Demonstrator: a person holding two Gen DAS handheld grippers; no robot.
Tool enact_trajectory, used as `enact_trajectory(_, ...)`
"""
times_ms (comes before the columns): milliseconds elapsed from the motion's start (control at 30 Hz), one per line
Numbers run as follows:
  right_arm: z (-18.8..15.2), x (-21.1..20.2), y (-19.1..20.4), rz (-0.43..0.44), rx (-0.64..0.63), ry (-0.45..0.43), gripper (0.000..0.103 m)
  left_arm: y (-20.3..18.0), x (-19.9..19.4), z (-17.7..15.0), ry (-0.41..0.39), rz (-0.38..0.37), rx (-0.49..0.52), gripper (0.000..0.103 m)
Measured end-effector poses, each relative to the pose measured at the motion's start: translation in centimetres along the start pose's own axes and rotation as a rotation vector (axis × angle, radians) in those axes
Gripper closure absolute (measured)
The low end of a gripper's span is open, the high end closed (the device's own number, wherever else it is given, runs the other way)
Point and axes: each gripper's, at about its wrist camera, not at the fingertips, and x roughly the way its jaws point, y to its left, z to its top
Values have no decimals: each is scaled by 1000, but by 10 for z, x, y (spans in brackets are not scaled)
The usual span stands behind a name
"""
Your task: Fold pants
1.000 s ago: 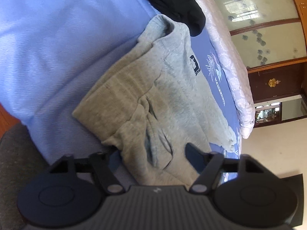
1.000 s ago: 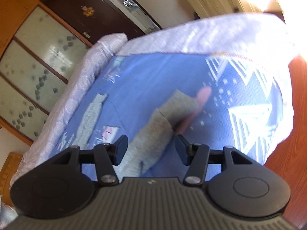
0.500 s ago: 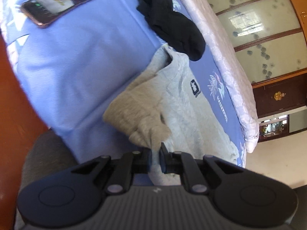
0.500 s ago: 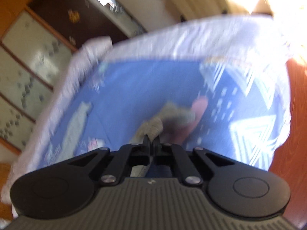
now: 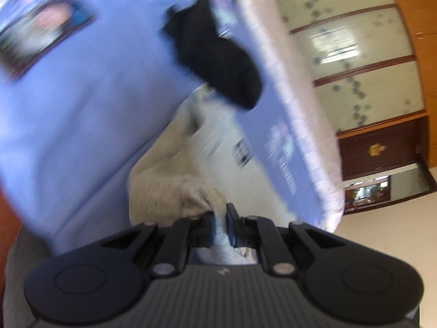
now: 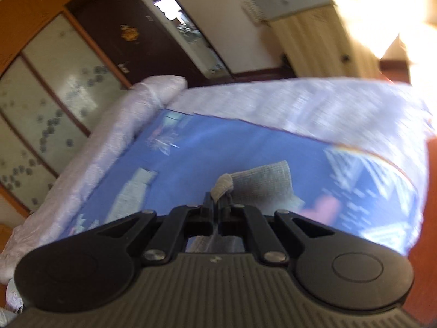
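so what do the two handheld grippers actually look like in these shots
Both look alike. The left gripper and the right gripper each have a dark grey ribbed body with a small pale logo, flanked by two round black housings. Black linkage arms with silver pivot screws run forward to two slim black fingers. No cables, hands or sleeves show in either view.

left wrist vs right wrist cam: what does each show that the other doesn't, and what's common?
Left wrist only: the left claw shut on a bunched edge of the grey pants, a black garment lying further up the bed, and a phone on the blue sheet.

Right wrist only: the right claw shut on another part of the grey fabric, a curtain and bright window light.

Both: grey pants pinched in a shut claw, the blue sheet, the pale quilted bed edge and the frosted wardrobe doors. Both frames are motion-blurred.
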Motion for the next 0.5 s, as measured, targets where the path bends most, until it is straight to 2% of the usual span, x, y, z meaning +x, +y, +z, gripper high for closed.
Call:
enact_trajectory(100, 23, 41, 44, 38, -31, 6, 98, -29, 25, 33, -39, -7, 31, 95)
enact_trajectory(267, 40, 137, 108, 11, -106, 35, 98, -49, 99, 86, -47, 49, -9, 95)
enact_trajectory(433, 31, 255, 162, -77, -181, 132, 98, -39, 173, 120, -36, 135, -60, 94)
enact_trajectory(500, 21, 302, 178, -106, -184, 161, 97, -32, 200, 127, -26, 191, -63, 90)
